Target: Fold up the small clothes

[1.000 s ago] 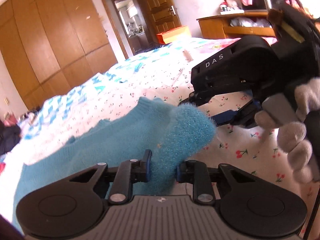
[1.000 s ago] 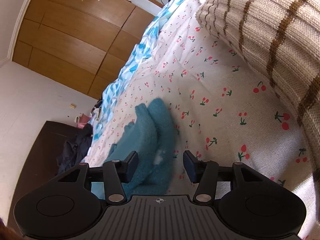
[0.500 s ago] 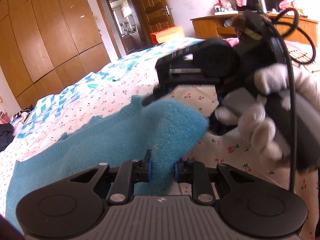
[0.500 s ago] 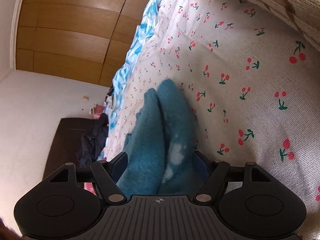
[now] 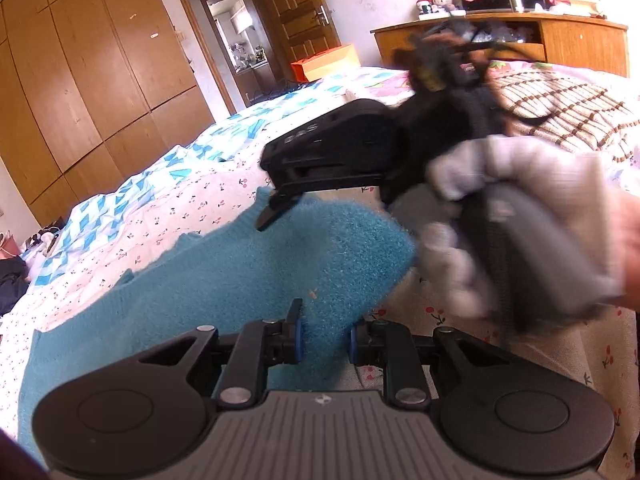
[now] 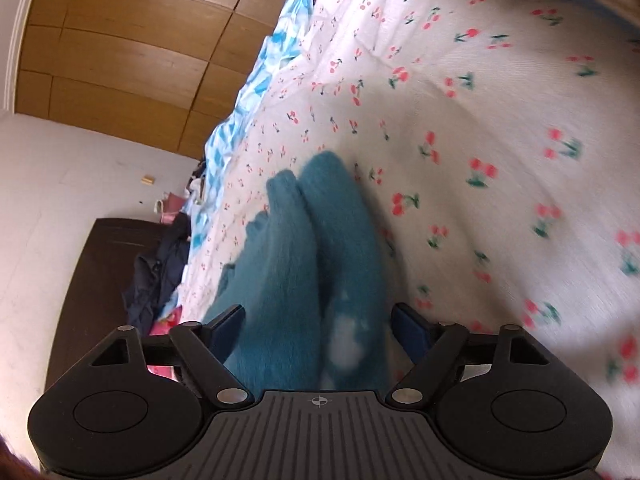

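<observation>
A fuzzy blue sweater (image 5: 240, 272) lies on the cherry-print bed sheet (image 5: 192, 208), one end folded up toward me. My left gripper (image 5: 325, 340) is shut on that raised fold, the cloth pinched between its blue pads. My right gripper (image 5: 280, 204), held by a gloved hand (image 5: 520, 220), hovers over the far edge of the same fold. In the right wrist view the right gripper (image 6: 318, 320) straddles two bunched rolls of the sweater (image 6: 316, 264). Its jaws are closing, the cloth fills the gap between them, and the pads do not visibly press.
A brown-striped knit piece (image 5: 560, 108) lies on the bed at the right. A wooden wardrobe (image 5: 80, 80), an open door and a dresser (image 5: 568, 44) line the far walls. A dark cabinet (image 6: 100, 280) with dark clothes (image 6: 156, 276) stands beside the bed.
The right gripper has come in over the sweater's raised fold, spreading its jaws to either side of the cloth. The left gripper has kept its hold in the same place.
</observation>
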Available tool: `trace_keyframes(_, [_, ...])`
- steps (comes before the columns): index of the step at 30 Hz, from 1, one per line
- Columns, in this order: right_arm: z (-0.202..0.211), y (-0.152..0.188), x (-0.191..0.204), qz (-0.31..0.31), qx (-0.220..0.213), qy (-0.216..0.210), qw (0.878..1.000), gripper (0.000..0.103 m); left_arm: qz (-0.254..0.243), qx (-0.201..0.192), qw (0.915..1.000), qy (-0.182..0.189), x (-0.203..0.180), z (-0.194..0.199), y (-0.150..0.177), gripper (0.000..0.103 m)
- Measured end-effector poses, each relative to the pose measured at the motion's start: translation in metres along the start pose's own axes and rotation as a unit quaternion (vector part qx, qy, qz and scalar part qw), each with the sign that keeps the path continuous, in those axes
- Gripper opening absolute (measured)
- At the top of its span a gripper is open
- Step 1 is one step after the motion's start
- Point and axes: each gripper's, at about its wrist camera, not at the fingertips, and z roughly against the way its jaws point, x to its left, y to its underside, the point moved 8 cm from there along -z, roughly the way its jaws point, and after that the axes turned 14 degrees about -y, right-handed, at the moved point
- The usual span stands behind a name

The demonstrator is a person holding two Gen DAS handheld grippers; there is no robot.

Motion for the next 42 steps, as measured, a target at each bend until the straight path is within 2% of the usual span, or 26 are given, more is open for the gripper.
trace_keyframes(1, [-0.003,-0.004,-0.002,-0.003,-0.005,0.004,1.0,0.051,-0.002,-0.001,1.0,-0.001,0.0,0.0,0.0,0.027])
trace_keyframes(3, [-0.005,-0.006,-0.008,-0.016,0.003,0.01,1.0,0.035,-0.005,-0.004,1.0,-0.003,0.002,0.003,-0.001,0.027])
trace_keyframes(4, [-0.002,-0.007,-0.009,-0.021,0.006,0.002,1.0,0.03,-0.004,-0.003,1.0,-0.002,0.003,0.003,-0.002,0.027])
trace_keyframes(7, [0.009,-0.006,0.001,-0.025,0.002,-0.022,0.999,0.025,0.01,-0.002,0.9999,0.005,0.005,0.005,-0.002,0.027])
trace_keyframes(10, [0.018,-0.003,0.011,-0.034,-0.01,-0.044,0.998,0.025,0.049,0.0,0.9986,0.018,0.013,0.01,-0.003,0.027])
trace_keyframes(13, [0.023,0.001,0.016,-0.077,-0.03,-0.068,0.994,0.024,0.098,0.0,0.9945,0.038,0.029,0.015,-0.001,0.027])
trace_keyframes(15, [0.024,0.003,0.031,-0.076,-0.04,-0.07,0.994,0.024,0.137,-0.002,0.9891,0.055,0.045,0.019,0.001,0.027])
trace_keyframes(17, [0.023,0.004,0.052,-0.067,-0.046,-0.069,0.994,0.024,0.178,-0.006,0.9816,0.069,0.064,0.024,0.001,0.027])
trace_keyframes(20, [0.009,0.006,0.092,-0.057,-0.046,-0.063,0.995,0.024,0.249,-0.018,0.9647,0.085,0.099,0.034,0.004,0.027])
trace_keyframes(22, [-0.007,0.012,0.126,-0.026,-0.04,-0.051,0.998,0.024,0.295,-0.025,0.9508,0.091,0.126,0.041,0.01,0.027])
trace_keyframes(26, [-0.049,0.037,0.186,0.041,-0.014,-0.037,0.998,0.024,0.348,-0.05,0.9338,0.066,0.177,0.061,0.031,0.027])
trace_keyframes(29, [-0.09,0.062,0.211,0.067,0.007,-0.026,0.997,0.024,0.376,-0.057,0.9243,0.032,0.212,0.071,0.055,0.027])
trace_keyframes(33, [-0.148,0.104,0.223,0.085,0.048,-0.006,0.995,0.024,0.414,-0.039,0.9091,-0.021,0.247,0.067,0.09,0.027])
trace_keyframes(36, [-0.192,0.14,0.222,0.107,0.085,0.026,0.99,0.024,0.444,-0.01,0.8946,-0.049,0.266,0.06,0.12,0.027])
trace_keyframes(39, [-0.228,0.171,0.211,0.129,0.119,0.061,0.983,0.025,0.459,0.022,0.885,-0.077,0.28,0.052,0.143,0.026])
trace_keyframes(42, [-0.25,0.194,0.196,0.149,0.14,0.092,0.974,0.027,0.497,0.056,0.8614,-0.087,0.293,0.046,0.167,0.026])
